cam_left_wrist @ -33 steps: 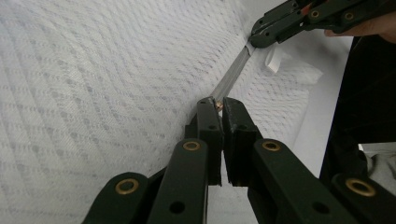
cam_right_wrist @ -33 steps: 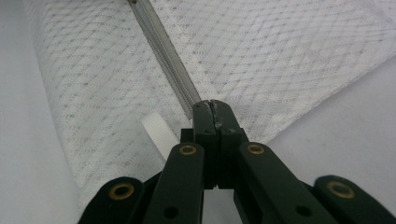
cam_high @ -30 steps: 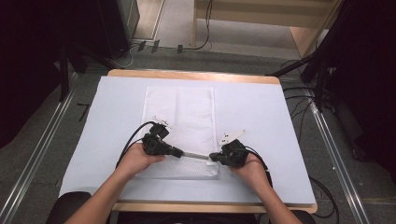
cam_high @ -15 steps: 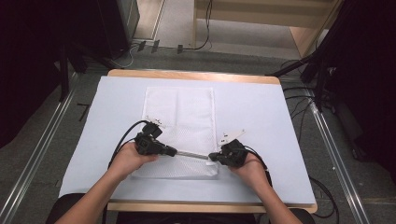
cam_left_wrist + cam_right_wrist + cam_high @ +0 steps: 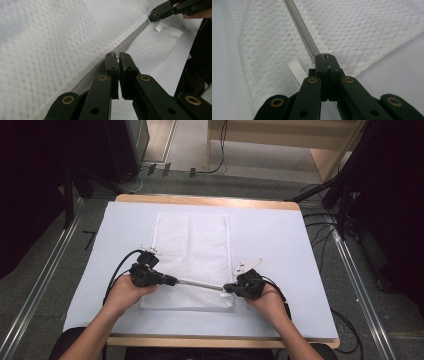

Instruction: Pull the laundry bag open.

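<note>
two grippers: both work the same zipper [image 5: 199, 283], which runs across the near end of a white mesh bag [image 5: 192, 245] on the table [image 5: 280, 245].
left gripper [image 5: 172, 281]: jaws closed, pinching something small and coppery at their tips; by my reading that is the zipper's slider [image 5: 116, 57], though it is mostly hidden between the pads.
right gripper [image 5: 227, 288]: jaws pressed fully together on the bag's corner, right at the end of the zipper tape [image 5: 325, 59]; a short white ribbon tab [image 5: 295, 70] sticks out just beside them.
where the zipper lies: near the person's edge of the table, stretched taut between the two sets of jaws and lifted a little off the cloth.
long axis: almost straight from one gripper to the other, across the table, tilted slightly so the right end sits nearer the person.
key relation: the zipper line leads directly away from the left jaws toward the right gripper [image 5: 160, 11], so any travel of the slider has to follow that line; the right hand [image 5: 267, 302] acts as anchor.
nearer hand: the left hand [image 5: 125, 292] is the one on the slider, so the next move is likely its own.
farther off: the rest of the bag lies flat toward the table's far edge, untouched.
risk: a pull off the zipper's axis could snag the mesh or slip the small slider from the pads.
</note>
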Available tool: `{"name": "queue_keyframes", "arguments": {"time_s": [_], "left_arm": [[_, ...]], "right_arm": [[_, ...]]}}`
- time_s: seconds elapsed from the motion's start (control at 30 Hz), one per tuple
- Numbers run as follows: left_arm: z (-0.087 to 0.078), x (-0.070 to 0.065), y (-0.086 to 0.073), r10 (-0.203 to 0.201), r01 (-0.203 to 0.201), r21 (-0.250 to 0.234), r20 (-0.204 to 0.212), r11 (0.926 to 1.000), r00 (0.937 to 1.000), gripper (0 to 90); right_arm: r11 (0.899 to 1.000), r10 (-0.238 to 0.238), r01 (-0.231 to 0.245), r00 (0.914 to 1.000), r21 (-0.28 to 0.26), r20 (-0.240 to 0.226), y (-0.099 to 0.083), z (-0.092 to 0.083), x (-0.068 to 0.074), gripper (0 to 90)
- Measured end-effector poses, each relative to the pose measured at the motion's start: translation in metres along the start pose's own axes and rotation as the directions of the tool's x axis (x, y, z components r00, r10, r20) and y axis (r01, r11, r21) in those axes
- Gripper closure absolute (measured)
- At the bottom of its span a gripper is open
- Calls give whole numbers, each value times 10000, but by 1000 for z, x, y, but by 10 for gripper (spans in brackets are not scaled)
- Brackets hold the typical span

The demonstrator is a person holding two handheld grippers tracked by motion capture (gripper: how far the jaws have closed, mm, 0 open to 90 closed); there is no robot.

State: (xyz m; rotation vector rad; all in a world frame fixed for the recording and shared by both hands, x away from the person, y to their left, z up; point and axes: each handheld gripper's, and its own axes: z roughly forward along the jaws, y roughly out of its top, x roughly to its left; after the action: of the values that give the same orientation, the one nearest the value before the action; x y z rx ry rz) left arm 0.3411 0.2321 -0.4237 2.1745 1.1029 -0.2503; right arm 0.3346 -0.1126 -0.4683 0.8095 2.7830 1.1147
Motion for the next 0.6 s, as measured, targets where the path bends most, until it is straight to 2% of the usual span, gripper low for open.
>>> {"name": "queue_keyframes", "arguments": {"time_s": [0.27, 0.43, 0.6], "left_arm": [[-13, 7, -8, -254, 252, -196, -114, 9995, 9996, 879], [-15, 8, -10, -246, 242, -134, -364, 9996, 9990, 879], [-16, 8, -11, -114, 111, -62, -389, 9999, 9992, 879]], "right_arm": [[10000, 1, -2, 10000, -25, -18, 0, 0, 0, 900], [10000, 55, -55, 10000, -46, -39, -1, 0, -1, 900], [10000, 79, -79, 9999, -43, -68, -1, 0, -1, 900]]}}
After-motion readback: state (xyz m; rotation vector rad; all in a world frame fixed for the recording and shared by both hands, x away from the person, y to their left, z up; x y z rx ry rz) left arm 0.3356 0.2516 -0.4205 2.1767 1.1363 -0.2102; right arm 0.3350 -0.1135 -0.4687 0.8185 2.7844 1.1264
